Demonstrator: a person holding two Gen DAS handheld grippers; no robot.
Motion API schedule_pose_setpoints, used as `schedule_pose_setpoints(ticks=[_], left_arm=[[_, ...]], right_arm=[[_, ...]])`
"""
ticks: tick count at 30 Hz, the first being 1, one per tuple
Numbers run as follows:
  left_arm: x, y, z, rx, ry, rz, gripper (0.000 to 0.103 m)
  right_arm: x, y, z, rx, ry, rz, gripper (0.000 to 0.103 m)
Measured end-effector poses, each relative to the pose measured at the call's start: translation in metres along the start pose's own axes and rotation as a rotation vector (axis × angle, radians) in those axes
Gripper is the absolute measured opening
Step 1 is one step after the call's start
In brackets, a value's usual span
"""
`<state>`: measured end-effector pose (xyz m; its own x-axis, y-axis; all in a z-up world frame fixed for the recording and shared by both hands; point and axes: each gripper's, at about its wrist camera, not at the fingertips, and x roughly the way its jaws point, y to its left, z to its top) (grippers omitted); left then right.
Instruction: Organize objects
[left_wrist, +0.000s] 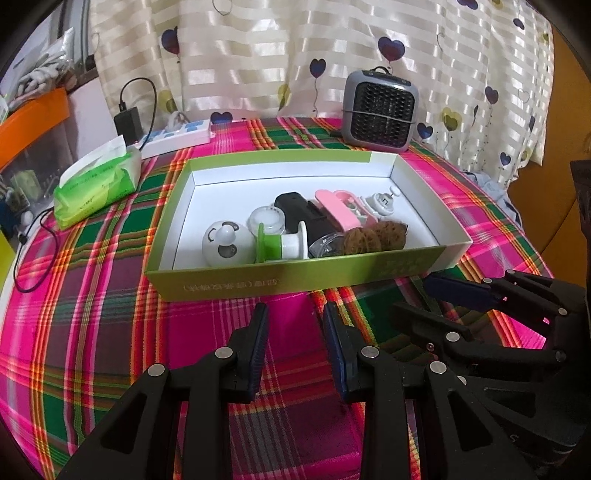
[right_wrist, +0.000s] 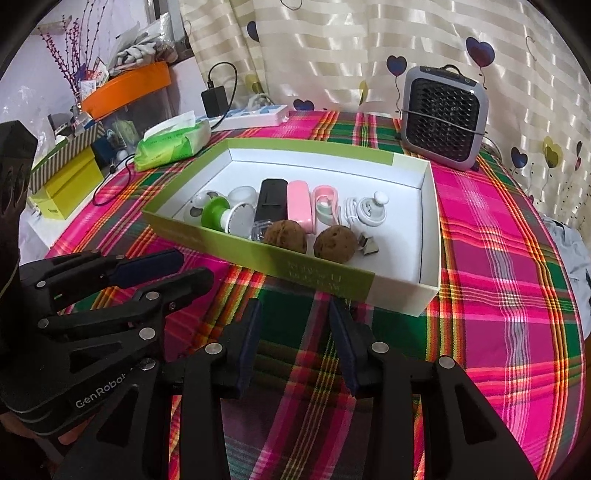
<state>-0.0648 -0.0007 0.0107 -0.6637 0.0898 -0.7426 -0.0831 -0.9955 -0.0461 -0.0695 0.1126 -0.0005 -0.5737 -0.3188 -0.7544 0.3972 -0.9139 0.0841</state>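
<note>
Both grippers, L (left_wrist: 295, 347) & R (right_wrist: 295, 343), open, empty; box (left_wrist: 295, 275) filled.

Bare plaid worktop (right_wrist: 498, 295) lies open between both hand-held grippers and the near wall of the green box (right_wrist: 258, 254) at 12 o'clock. Inside the box, small items crowd the near half; the far half of the white floor is free. The right end beside the walnuts (right_wrist: 332, 243) is also free. Beyond the box, a grey heater (right_wrist: 443, 118) stands at 1 o'clock and a tissue pack (left_wrist: 96, 188) at 10 o'clock.
</note>
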Motion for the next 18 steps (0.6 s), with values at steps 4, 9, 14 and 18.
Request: schedule_pose_setpoints(ticks=[4, 9, 14, 18], left_arm=[[0.0031, -0.0011, -0.0006, 0.004, 0.010, 0.010, 0.028], [0.0077, 0.0001, -0.0004, -0.003, 0.030, 0.029, 0.028], [0.0100, -0.0003, -0.0001, -0.002, 0.039, 0.051, 0.028], [0.0105, -0.0002, 0.0001, 0.001, 0.040, 0.058, 0.028]], right_arm=[[0.0030, -0.0011, 0.0007, 0.006, 0.016, -0.009, 0.039], [0.0061, 0.0007, 0.0020, -0.003, 0.028, -0.024, 0.040], [0.0069, 0.0017, 0.0029, -0.008, 0.030, -0.035, 0.040], [0.0081, 0.0021, 0.0037, -0.010, 0.032, -0.041, 0.040]])
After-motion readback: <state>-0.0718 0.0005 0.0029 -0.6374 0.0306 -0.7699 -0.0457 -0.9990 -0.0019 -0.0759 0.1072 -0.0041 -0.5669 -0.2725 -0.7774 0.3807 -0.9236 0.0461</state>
